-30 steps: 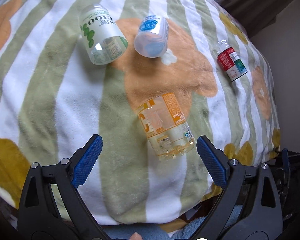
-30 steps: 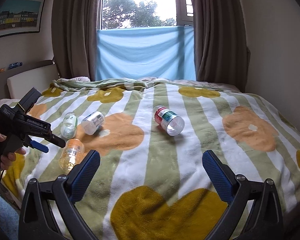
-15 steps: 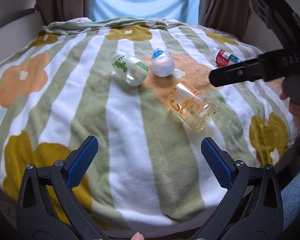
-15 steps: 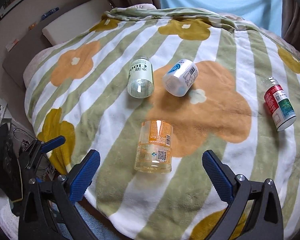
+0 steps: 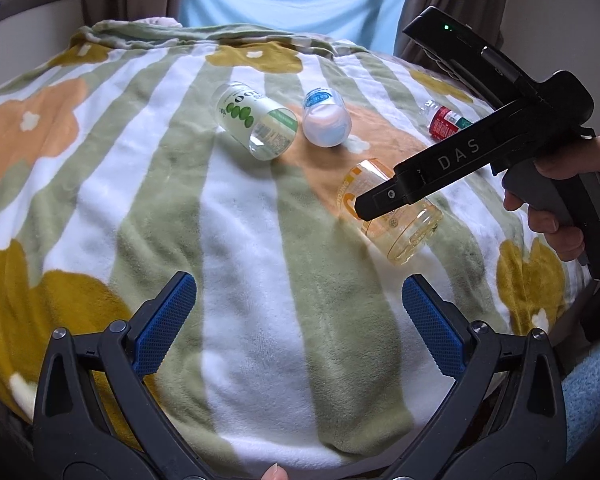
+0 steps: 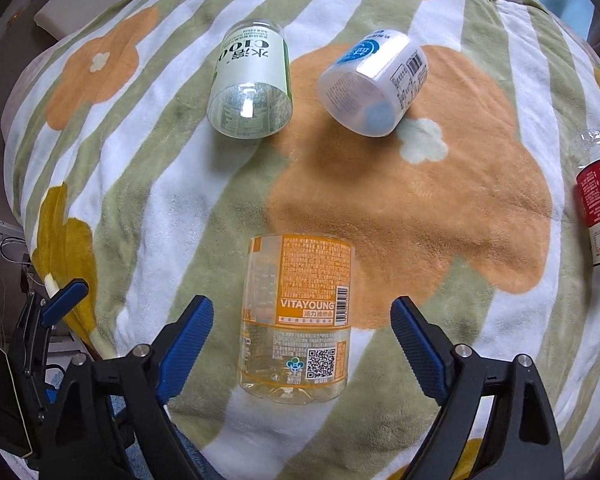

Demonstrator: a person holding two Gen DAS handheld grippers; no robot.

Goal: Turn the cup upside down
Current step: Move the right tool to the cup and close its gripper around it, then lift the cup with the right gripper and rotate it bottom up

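Both hand-held grippers gape: right hand-held gripper point(image 6: 302, 344) straddles orange cup point(image 6: 296, 320), left hand-held gripper point(image 5: 300, 320) empty.

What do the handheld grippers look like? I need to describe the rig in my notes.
Both are black plastic frames with silver screws and blue textured finger pads. The right gripper matches the left gripper. Seen from the left wrist, the right unit has a long black body marked "DAS", a grey pistol grip, a green indicator light, and a bare hand around it.
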